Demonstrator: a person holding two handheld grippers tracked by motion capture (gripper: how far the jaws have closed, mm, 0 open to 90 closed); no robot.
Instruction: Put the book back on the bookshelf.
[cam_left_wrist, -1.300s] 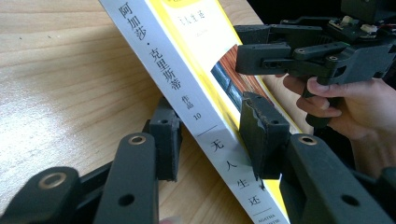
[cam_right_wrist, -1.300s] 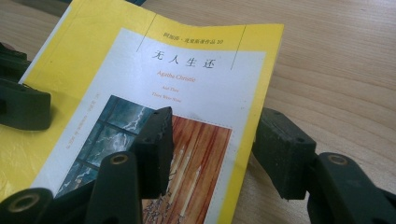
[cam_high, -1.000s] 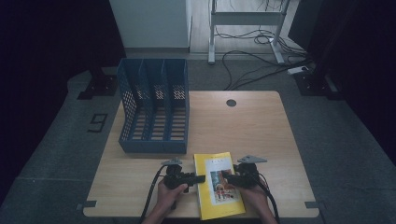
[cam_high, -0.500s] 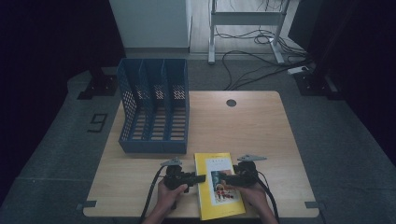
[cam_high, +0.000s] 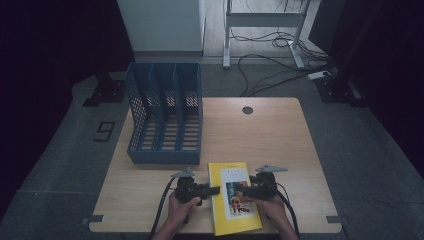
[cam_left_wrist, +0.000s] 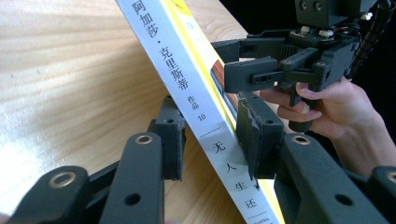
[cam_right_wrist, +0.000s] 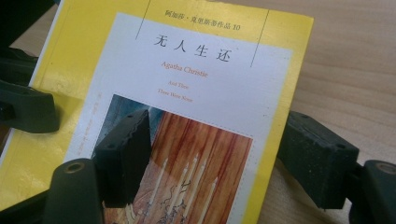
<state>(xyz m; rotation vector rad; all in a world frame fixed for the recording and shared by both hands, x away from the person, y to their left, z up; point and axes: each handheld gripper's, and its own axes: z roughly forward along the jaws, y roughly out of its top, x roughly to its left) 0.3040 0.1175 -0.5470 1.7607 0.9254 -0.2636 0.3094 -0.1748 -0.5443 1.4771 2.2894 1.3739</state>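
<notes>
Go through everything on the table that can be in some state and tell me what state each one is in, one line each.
Yellow book: closed, flat on the table, cover up.
Blue file organizer: upright, its slots empty.
Left gripper: jaws around the book's spine edge; contact unclear.
Right gripper: open, one jaw over the cover, the other on the table beside the book.

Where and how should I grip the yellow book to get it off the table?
Take the yellow book by its long edges. It lies flat, so a jaw must go under an edge. The left gripper already straddles the white spine from the left; the right gripper should probably come from the opposite edge.
</notes>
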